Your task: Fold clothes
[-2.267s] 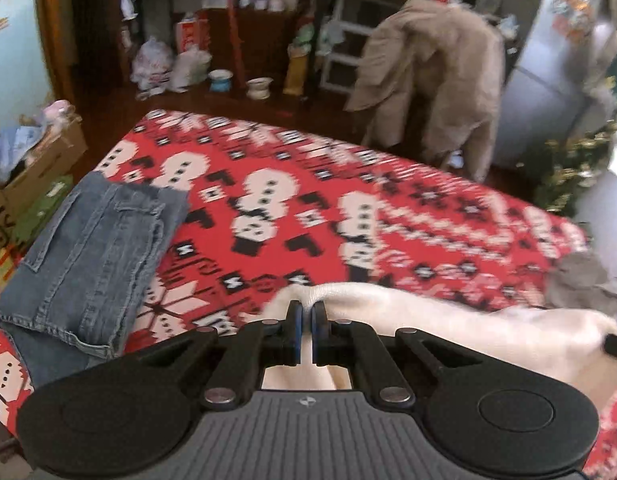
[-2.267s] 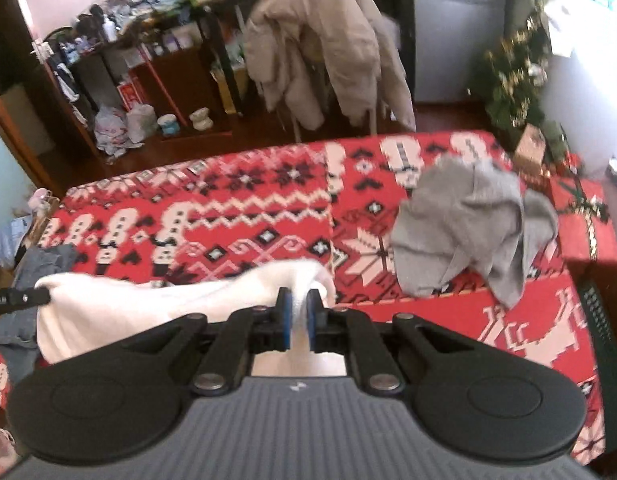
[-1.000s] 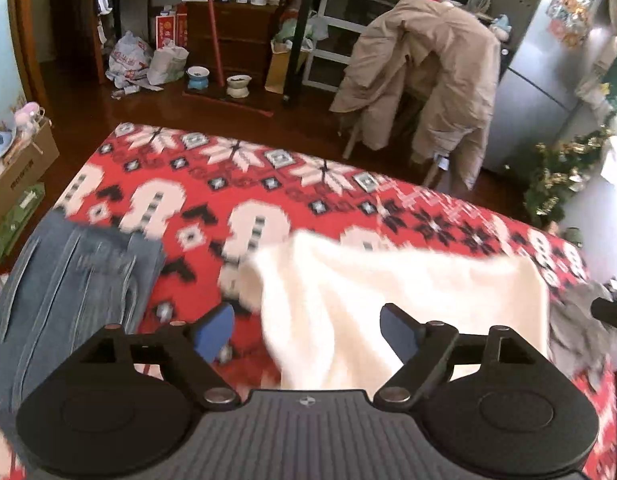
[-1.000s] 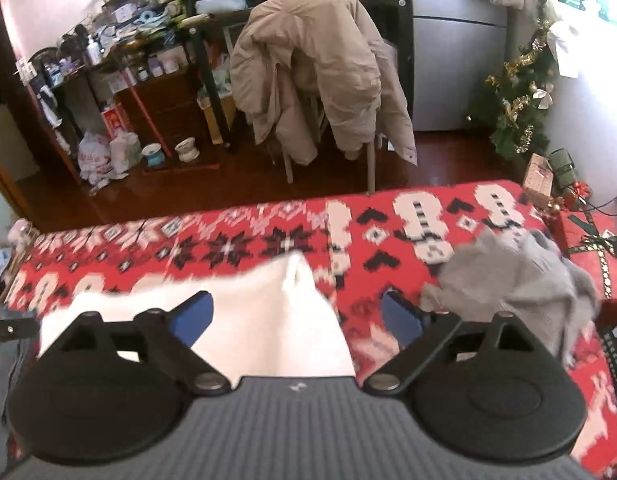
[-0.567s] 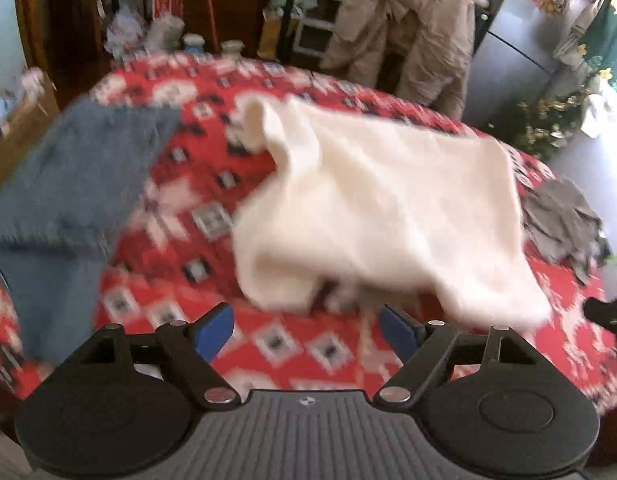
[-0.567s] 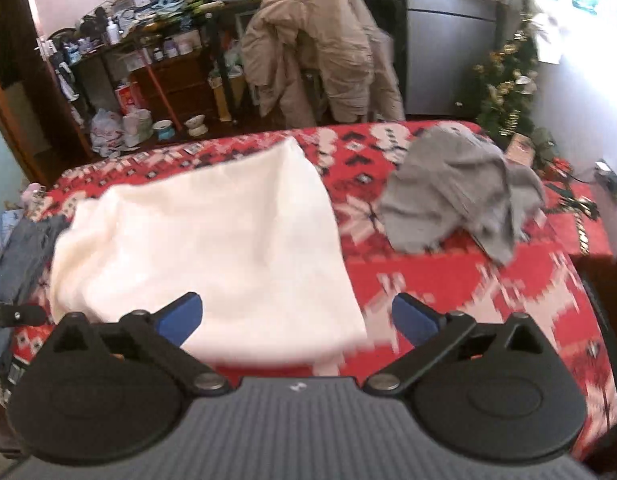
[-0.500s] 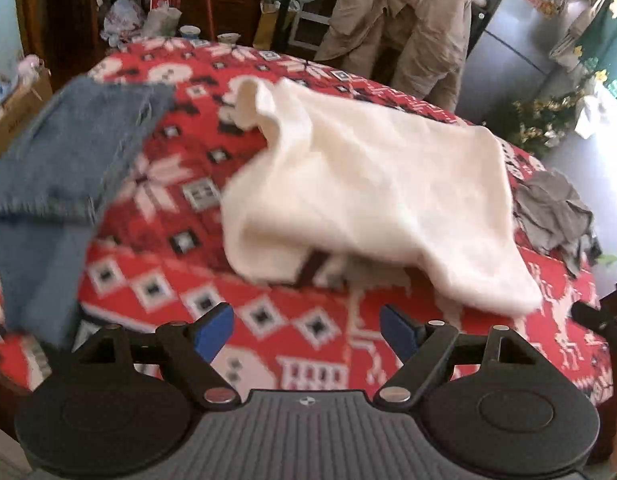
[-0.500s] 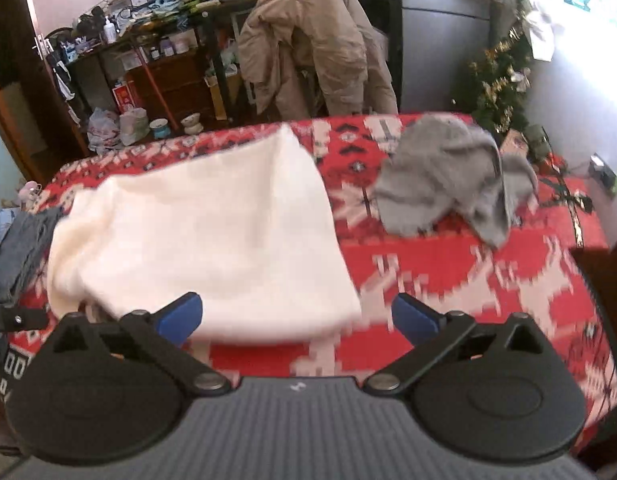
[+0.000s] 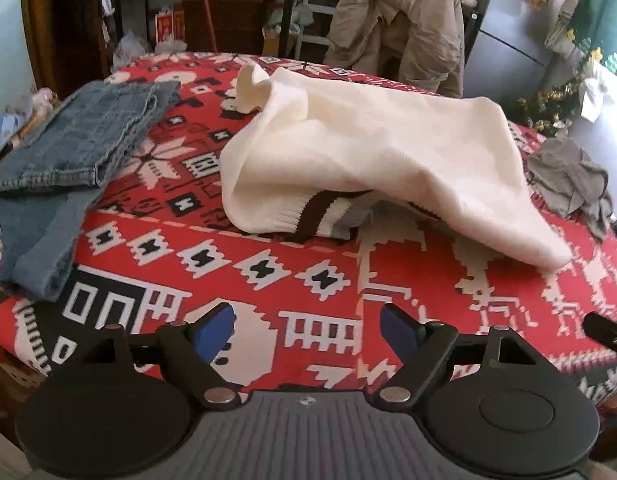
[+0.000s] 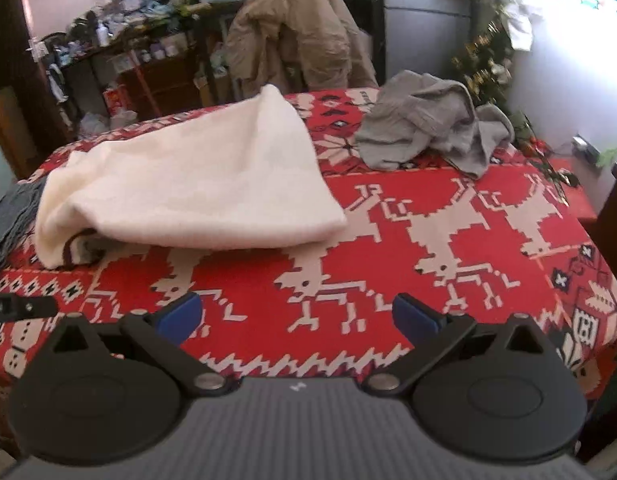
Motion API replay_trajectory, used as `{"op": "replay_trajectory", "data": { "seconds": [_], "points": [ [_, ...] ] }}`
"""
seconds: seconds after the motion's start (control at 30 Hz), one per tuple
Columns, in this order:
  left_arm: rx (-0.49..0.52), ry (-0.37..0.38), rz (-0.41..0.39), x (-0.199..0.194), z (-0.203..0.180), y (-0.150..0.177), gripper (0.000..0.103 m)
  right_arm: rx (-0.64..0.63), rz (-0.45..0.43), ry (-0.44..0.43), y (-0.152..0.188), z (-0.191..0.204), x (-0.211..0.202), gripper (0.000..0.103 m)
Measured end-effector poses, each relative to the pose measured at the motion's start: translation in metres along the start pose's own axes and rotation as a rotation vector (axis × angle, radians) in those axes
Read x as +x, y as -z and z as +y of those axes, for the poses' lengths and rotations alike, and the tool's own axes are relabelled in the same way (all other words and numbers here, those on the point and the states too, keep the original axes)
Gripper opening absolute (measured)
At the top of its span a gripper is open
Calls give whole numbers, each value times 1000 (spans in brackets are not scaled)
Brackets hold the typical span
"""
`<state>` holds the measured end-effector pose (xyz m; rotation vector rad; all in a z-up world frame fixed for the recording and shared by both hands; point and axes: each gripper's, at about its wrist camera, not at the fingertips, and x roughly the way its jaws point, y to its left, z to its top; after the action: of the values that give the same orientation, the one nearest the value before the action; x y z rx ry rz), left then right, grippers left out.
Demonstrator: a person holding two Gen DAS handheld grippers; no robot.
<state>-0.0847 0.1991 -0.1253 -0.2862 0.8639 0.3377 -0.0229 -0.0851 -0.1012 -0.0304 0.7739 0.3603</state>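
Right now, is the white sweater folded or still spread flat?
Folded over once, loosely: the white sweater lies doubled on the red tablecloth, its striped hem tucked beneath the top layer.

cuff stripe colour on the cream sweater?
Dark brown stripe on the cream sweater, clearest in the left wrist view.

Red patterned tablecloth (image 9: 316,264), cream sweater (image 9: 372,148), folded jeans (image 9: 80,136), crumpled grey garment (image 10: 428,120)

Both wrist cameras sat low at the 6 o'clock edge of the bench (image 9: 268,264), angled down toward 12 o'clock. The left view lay nearer the jeans (image 9: 80,136); both shared the white sweater (image 10: 196,184).
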Motion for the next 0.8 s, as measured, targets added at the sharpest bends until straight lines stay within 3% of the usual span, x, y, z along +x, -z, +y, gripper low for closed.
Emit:
{"op": "replay_trajectory", "data": {
  "seconds": [0.2,0.47,0.53,0.67,0.7,0.8],
  "points": [
    [-6,24,20,10,2,-6,81,-28,-36,-58,6,6,7,102],
    [86,-24,-73,19,-10,-19,80,-70,-89,-89,-8,11,22,101],
    [95,-18,-67,28,-11,-23,75,-78,-67,-105,-13,13,33,93],
    [98,-19,-43,45,-11,-33,48,-97,0,-131,-22,16,59,56],
    [95,-21,-47,48,-10,-37,47,-104,16,-140,-24,18,65,48],
    [82,-15,-60,55,-5,-53,47,-120,22,-153,-35,22,83,46]
  ]
}}
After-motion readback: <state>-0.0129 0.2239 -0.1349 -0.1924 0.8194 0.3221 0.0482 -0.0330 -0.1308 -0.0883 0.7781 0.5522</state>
